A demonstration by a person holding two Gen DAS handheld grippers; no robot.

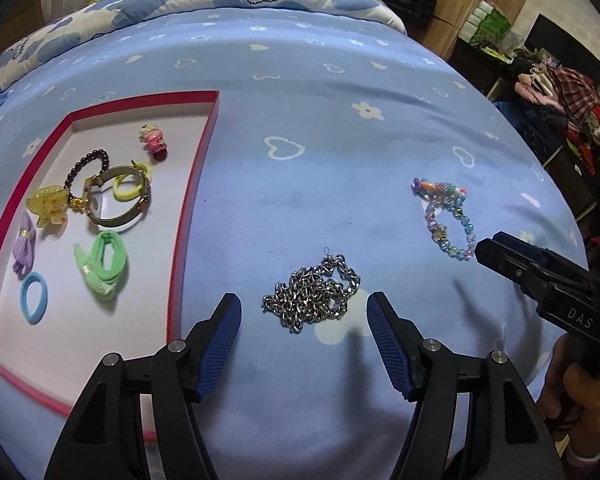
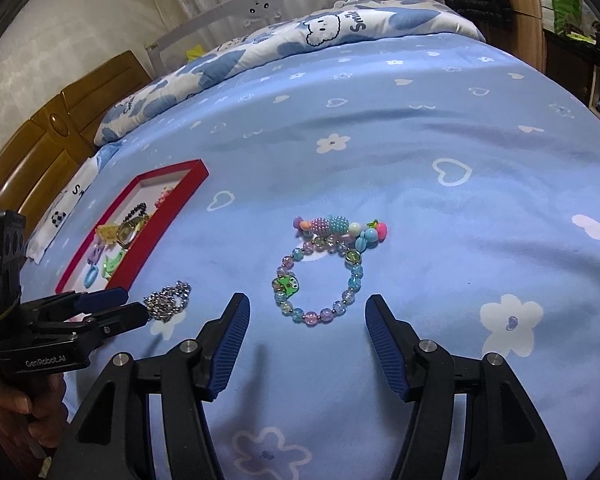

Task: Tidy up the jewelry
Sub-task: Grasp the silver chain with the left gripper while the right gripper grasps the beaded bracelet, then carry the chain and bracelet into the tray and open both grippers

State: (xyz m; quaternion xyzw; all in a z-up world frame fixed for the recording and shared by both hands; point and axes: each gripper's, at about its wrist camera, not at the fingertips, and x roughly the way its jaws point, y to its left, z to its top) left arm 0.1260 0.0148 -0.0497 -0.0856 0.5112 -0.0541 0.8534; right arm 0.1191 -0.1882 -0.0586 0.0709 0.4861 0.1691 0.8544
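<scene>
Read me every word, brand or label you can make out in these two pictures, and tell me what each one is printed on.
"DAS": on the body of the right gripper, seen from the left wrist.
"GenRobot.AI": on the body of the left gripper, seen from the right wrist.
"Smil", cut off by a fold: on the cloud-print quilt.
Lettering on the white cloth beside the red tray: unreadable.

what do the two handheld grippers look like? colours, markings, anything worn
Both are black plastic with silver pivot bolts. The left gripper and right gripper each carry two fingers faced with ribbed blue pads. The left body reads "GenRobot.AI" in the right wrist view; the right reads "DAS". A pink cuff shows at the right hand.
</scene>
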